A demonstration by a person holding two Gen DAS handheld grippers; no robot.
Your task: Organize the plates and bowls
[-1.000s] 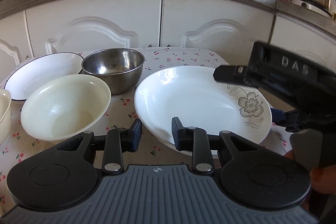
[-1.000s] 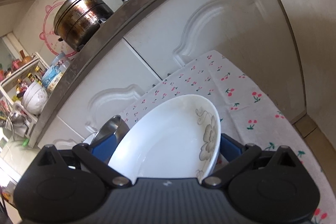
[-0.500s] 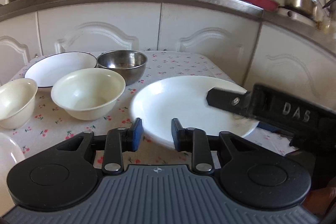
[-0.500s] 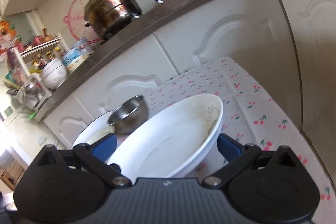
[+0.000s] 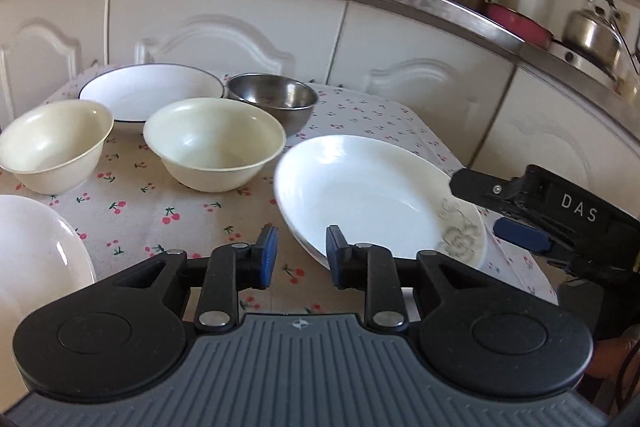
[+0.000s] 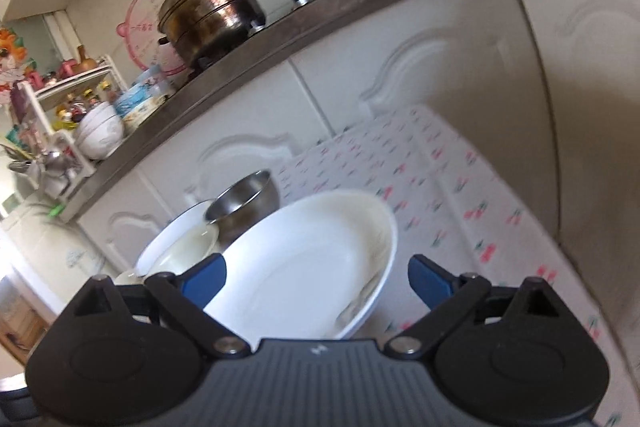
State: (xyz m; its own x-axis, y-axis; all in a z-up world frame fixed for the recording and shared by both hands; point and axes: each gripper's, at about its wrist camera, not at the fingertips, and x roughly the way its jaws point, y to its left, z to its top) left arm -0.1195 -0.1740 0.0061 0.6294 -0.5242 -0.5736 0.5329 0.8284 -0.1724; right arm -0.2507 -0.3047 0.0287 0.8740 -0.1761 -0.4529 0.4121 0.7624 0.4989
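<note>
L gripper jaws narrow, just reopened, nothing between; cream bowls left on cherry cloth, flower plate centre-right, R gripper marked "DAS" spread wide, straddling plate rim, just narrowed slightly, not pinching

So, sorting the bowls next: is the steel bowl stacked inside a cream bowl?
No, the steel bowl stands on the cloth behind the cream bowl.
</note>
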